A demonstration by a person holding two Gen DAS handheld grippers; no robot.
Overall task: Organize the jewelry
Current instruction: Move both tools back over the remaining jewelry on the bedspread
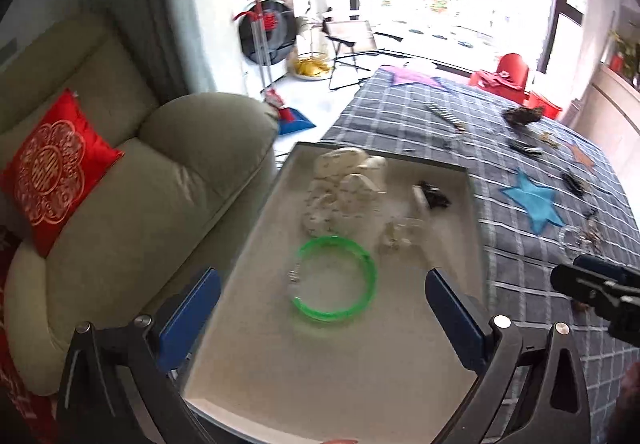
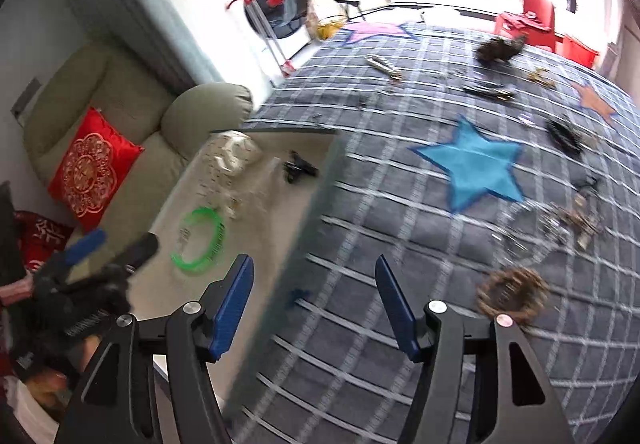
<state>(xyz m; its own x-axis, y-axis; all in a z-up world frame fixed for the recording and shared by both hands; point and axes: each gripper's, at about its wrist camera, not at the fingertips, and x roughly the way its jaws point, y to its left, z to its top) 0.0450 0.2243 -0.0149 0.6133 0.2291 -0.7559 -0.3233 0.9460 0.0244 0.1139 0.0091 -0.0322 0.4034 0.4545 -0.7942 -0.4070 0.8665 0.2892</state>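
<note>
A beige tray (image 1: 256, 344) lies on the grey checked bedspread (image 1: 520, 268). In it are a green bangle (image 1: 334, 278), white pouches (image 1: 344, 188), clear pieces (image 1: 400, 236) and a small black item (image 1: 434, 196). My left gripper (image 1: 320, 312) is open and empty just above the bangle. My right gripper (image 2: 314, 304) is open and empty above the tray's right edge (image 2: 316, 212); the bangle (image 2: 200, 240) lies to its left. Loose jewelry lies on the bedspread: a brown woven ring (image 2: 514, 294), a metal tangle (image 2: 568, 224), dark pieces (image 2: 564, 132).
A beige sofa (image 1: 132, 180) with a red cushion (image 1: 56, 172) stands left of the bed. A washing machine (image 2: 280, 8), red chair (image 2: 536, 20) and bright window lie beyond. A blue star patch (image 2: 472, 164) marks the bedspread's middle.
</note>
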